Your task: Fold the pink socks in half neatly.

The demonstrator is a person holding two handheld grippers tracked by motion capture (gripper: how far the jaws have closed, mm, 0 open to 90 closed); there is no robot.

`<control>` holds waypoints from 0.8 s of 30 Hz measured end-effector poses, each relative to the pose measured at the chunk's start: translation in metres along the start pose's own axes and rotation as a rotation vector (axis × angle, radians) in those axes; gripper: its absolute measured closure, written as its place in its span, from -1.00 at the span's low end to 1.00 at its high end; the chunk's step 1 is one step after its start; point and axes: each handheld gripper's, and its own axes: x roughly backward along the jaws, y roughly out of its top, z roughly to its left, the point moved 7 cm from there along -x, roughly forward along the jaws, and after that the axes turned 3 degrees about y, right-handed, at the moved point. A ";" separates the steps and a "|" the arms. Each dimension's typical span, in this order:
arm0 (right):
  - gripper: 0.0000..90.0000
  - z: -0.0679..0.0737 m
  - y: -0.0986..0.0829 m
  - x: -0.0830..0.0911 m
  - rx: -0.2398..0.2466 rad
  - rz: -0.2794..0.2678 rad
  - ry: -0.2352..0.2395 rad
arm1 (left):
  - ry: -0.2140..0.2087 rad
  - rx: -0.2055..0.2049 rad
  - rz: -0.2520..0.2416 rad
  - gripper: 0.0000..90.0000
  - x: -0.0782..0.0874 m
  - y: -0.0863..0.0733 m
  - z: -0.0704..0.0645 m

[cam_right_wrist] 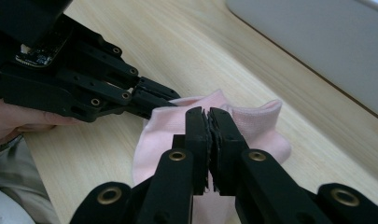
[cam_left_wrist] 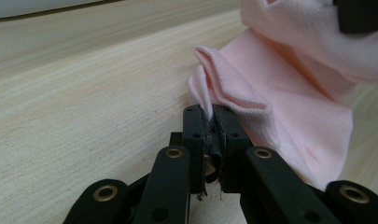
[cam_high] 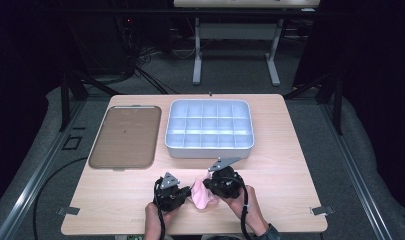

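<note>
Here we hold the left gripper [cam_high: 186, 192] low over the near edge of the wooden table [cam_high: 290, 175], its jaws clamped together on a fold of the pink cloth [cam_high: 201, 196]. In the left gripper view the two black jaws meet at the left gripper's tip [cam_left_wrist: 211, 116], and the pink cloth [cam_left_wrist: 289, 107] runs out from between them, up and to the right, lying partly on the table [cam_left_wrist: 84, 93]. At the top right corner of that view a dark block presses on the cloth; we take it for part of the other tool.

Just right of the left gripper, with the cloth bunched between the two, we have the right gripper [cam_high: 207, 184]. Its jaws are also pressed tight, and in the right gripper view the right gripper's tip [cam_right_wrist: 209, 116] bites the upper edge of the pink cloth [cam_right_wrist: 256, 126]. Ahead and to the left of those jaws, the left gripper [cam_right_wrist: 151, 100] reaches in, its tip touching the same cloth.

Beyond the left gripper, farther across the table, lies a brown tray [cam_high: 125, 136]. Beyond the right gripper stands a pale compartment box [cam_high: 209, 147], near it but apart.
</note>
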 end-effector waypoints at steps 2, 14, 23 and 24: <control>0.93 0.004 0.001 -0.004 0.012 0.005 0.000 | 0.000 0.000 0.000 0.87 0.000 0.000 0.000; 0.93 0.021 0.001 -0.018 0.076 0.005 0.002 | 0.000 -0.002 0.001 0.87 0.000 0.000 0.000; 0.94 0.029 -0.003 -0.026 0.096 0.000 0.001 | 0.000 -0.001 0.000 0.87 0.000 0.000 0.000; 0.94 0.030 -0.003 -0.025 0.103 -0.007 0.002 | 0.001 -0.003 0.001 0.87 0.000 0.000 0.000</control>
